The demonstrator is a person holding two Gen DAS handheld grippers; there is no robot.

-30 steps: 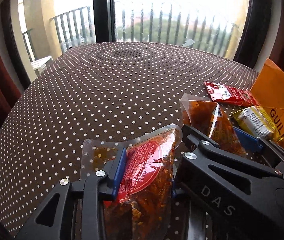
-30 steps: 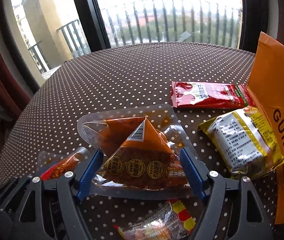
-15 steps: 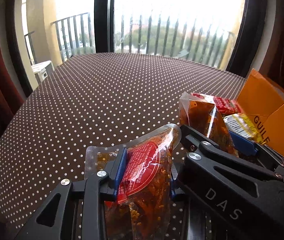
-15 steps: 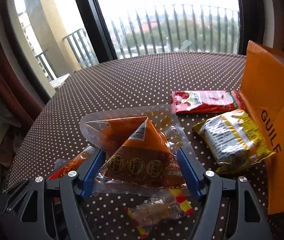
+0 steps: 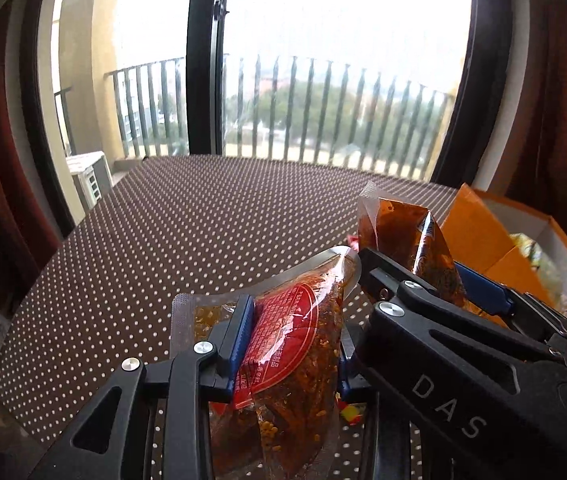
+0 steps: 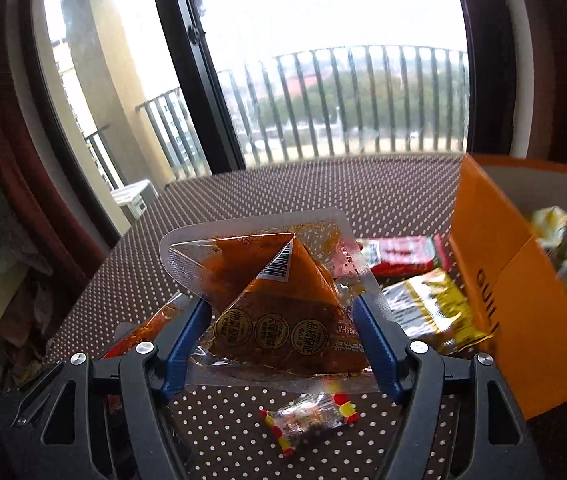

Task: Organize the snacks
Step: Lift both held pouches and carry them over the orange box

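On the brown white-dotted bench (image 6: 363, 188), the open orange cardboard box (image 6: 495, 264) stands at the right, with packets inside it. Just left of the box lie a red flat packet (image 6: 399, 254) and, nearer, a yellow foil packet (image 6: 431, 312). A small clear candy wrapper with yellow-red ends (image 6: 309, 420) lies nearest, under the orange triangular pouch (image 6: 279, 300).

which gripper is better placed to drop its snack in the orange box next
Right. The right gripper holds its orange pouch beside the orange box; the left gripper sits farther away.

Both wrist cameras sit low over the brown polka-dotted tablecloth (image 5: 203, 232), facing the balcony window (image 6: 343, 100); both catch the orange cardboard box (image 6: 503, 280).
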